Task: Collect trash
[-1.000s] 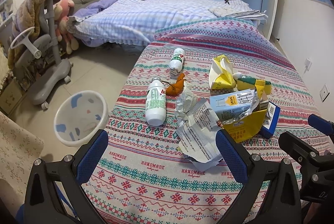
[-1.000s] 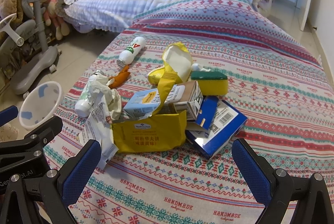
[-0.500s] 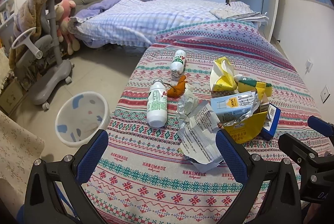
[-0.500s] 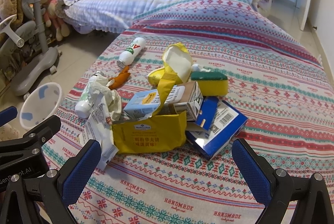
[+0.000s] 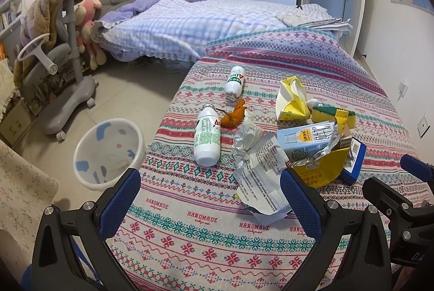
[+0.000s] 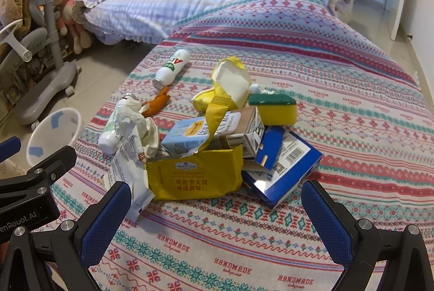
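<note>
Trash lies in a heap on the patterned cloth (image 5: 190, 215): two white bottles (image 5: 207, 139) (image 5: 235, 83), an orange peel (image 5: 234, 116), a crumpled white wrapper (image 5: 264, 171), a yellow bag (image 6: 195, 177), a light-blue carton (image 6: 206, 133), a blue box (image 6: 287, 163), a yellow-green sponge (image 6: 274, 108) and a yellow pouch (image 5: 291, 99). A white bin (image 5: 108, 152) stands on the floor to the left. My left gripper (image 5: 210, 198) is open and empty, short of the wrapper. My right gripper (image 6: 217, 209) is open and empty, just before the yellow bag.
A grey chair (image 5: 62, 68) draped with a brown blanket stands on the floor at left. A bed with a checked quilt (image 5: 206, 25) lies behind. Folded papers (image 5: 317, 21) rest on its far end. The cloth's left edge drops to the tiled floor (image 5: 127, 93).
Both views have shifted only slightly; the left gripper has drawn back and tilted a little, so the trash sits lower in its view. Nothing was grasped or moved.
</note>
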A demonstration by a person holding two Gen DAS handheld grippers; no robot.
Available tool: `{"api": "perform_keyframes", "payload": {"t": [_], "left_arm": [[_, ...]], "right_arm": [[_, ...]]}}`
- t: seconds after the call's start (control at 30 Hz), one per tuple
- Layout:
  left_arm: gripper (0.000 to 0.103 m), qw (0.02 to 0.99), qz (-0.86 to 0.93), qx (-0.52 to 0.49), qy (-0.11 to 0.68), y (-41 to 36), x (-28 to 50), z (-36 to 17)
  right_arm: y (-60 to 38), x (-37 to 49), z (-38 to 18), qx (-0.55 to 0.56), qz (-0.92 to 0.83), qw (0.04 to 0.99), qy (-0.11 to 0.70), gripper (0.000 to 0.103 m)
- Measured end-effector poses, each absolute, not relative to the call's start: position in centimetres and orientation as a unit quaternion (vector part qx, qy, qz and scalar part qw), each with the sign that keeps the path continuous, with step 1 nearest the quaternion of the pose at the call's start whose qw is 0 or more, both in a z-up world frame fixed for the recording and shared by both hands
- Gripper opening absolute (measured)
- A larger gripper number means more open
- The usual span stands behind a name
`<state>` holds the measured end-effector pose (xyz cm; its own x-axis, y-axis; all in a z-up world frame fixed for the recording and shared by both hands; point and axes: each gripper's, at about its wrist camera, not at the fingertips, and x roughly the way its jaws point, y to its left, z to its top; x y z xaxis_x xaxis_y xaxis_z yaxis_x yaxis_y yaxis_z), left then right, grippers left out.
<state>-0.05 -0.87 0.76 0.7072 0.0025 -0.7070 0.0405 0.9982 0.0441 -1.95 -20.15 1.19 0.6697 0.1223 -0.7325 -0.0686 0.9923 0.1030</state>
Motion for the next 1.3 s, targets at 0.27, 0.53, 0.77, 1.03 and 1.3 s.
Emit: {"api": "perform_keyframes", "payload": {"t": [0.27, 0.53, 0.77, 1.03, 1.3], "left_arm": [[0.103, 0.918, -0.028, 0.014, 0.395, -0.8, 0.2, 0.5], [0.096, 0.863, -0.122, -0.111, 0.477, -0.1, 3.3, -1.6], [0.085, 0.855, -0.125, -0.11, 0.492, -1.7, 5.3, -2.0], [0.079, 0.843, -0.117, -0.111, 0.513, -2.0, 6.8, -3.6], [0.079, 0.841, -0.118, -0.118, 0.515, -1.4, 6.8, -3.7]], "right_arm": [[-20.2, -1.9, 1.0, 0.033, 0.05, 0.913, 0.404, 0.103], [-25.4, 0.0, 1.0, 0.121, 0.032, 0.904, 0.41, 0.103], [-33.9, 3.1, -0.9, 0.287, -0.026, 0.855, 0.431, 0.103], [-33.6, 5.7, -7.2, 0.41, -0.002, 0.759, 0.505, 0.09], [-32.0, 6.6, -8.8, 0.389, -0.025, 0.761, 0.518, 0.045]]}}
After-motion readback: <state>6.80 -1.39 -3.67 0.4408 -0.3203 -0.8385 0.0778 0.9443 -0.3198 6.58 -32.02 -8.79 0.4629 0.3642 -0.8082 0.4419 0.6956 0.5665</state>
